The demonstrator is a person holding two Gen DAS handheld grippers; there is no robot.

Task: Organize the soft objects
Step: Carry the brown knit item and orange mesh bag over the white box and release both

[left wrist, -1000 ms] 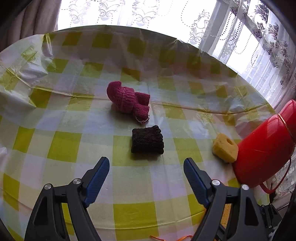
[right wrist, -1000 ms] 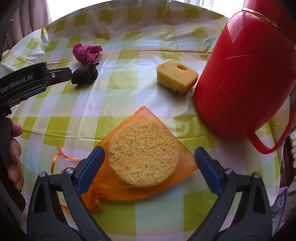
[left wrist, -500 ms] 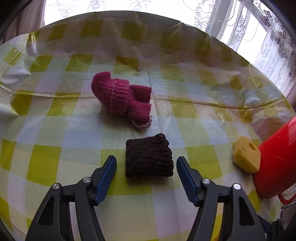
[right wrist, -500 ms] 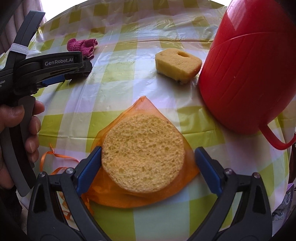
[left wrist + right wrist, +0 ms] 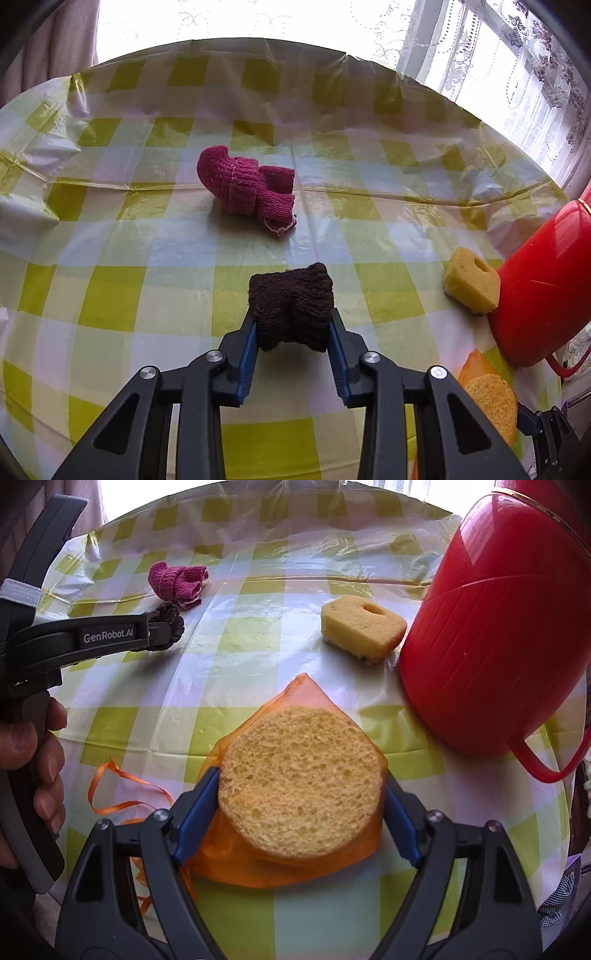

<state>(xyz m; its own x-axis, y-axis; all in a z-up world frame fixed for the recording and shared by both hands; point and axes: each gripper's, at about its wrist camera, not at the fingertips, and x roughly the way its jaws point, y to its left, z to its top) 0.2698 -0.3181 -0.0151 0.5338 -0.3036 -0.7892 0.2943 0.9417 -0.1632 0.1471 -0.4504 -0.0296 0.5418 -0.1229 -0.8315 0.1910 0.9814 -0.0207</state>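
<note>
Dark brown knit, squeezed tight: the left gripper (image 5: 292,326) has its blue pads pressed into both sides of the dark brown knitted piece (image 5: 291,302), which bulges out between them. Whether it is off the cloth or resting on it, I cannot tell. Up at twelve o'clock from it, apart, the magenta knitted piece (image 5: 245,190) lies crumpled on the yellow-green checked tablecloth (image 5: 110,295). Out at three o'clock sits the yellow sponge with a hole (image 5: 471,280), right against the red jug (image 5: 546,291).

Over to the right wrist view: the right gripper (image 5: 301,797) is narrowed onto the round yellow sponge (image 5: 301,779), both blue pads touching its edge, the sponge lying on an orange mesh pouch (image 5: 306,694) whose corner pokes out at twelve o'clock. Orange ribbon (image 5: 110,794) curls away at nine o'clock. The red jug stands at two o'clock, handle toward the camera. At ten o'clock, the person's left hand (image 5: 33,760) wraps the other tool's handle.
</note>
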